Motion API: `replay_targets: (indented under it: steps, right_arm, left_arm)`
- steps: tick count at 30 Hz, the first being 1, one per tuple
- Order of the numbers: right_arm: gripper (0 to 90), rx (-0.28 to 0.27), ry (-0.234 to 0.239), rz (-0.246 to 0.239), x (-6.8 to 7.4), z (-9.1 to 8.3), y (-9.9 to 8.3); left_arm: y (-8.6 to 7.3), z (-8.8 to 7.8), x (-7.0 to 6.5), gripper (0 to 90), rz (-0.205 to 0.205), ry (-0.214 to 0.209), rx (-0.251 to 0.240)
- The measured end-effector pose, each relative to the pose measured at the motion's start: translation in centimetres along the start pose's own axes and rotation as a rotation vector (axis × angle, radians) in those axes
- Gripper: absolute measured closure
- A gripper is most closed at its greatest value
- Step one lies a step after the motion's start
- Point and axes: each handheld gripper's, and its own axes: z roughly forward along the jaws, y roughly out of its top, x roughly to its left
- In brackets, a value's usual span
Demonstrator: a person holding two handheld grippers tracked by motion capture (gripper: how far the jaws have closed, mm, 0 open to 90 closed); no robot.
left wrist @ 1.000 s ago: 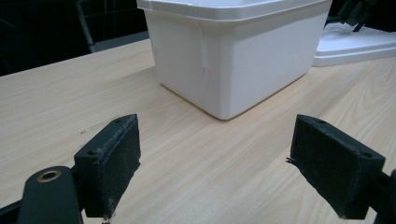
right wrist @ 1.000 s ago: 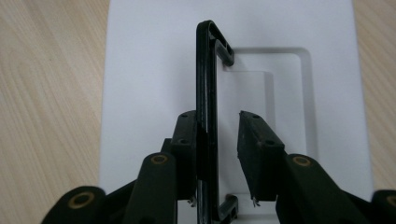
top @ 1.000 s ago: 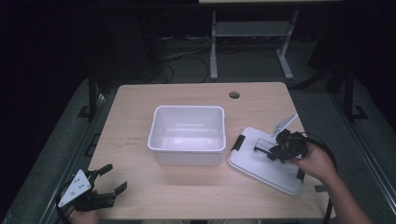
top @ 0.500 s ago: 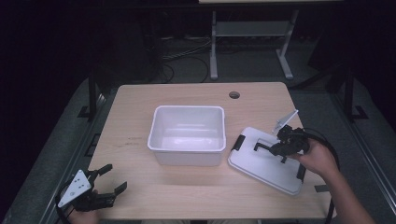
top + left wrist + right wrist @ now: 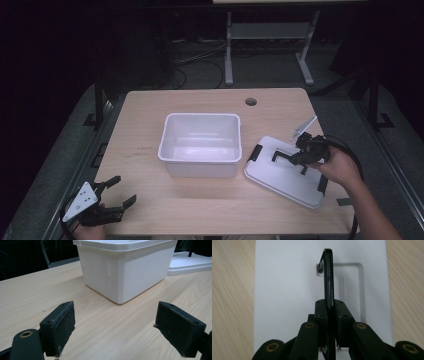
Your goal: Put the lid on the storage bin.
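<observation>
The right gripper [image 5: 329,312] has just clamped the lid's black handle [image 5: 328,277], pinch clearest close-up; left gripper [image 5: 122,327] gapes empty

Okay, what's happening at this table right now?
A person works with two handheld grippers. The right gripper has just been closing and now pinches the black handle of the white lid, which lies beside the white bin. The left gripper sits open and idle near the table's front corner.

white lid [image 5: 285,175], black handle [image 5: 328,277]
</observation>
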Motion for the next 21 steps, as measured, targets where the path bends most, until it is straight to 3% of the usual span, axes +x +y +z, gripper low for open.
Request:
replay_targets:
  steps: [21]
  right_arm:
    - [84.0, -0.011, 0.041, -0.013, -0.35, 0.03, 0.05]
  left_arm:
    - [0.01, -0.11, 0.0, 15.7, -0.001, 0.003, -0.006]
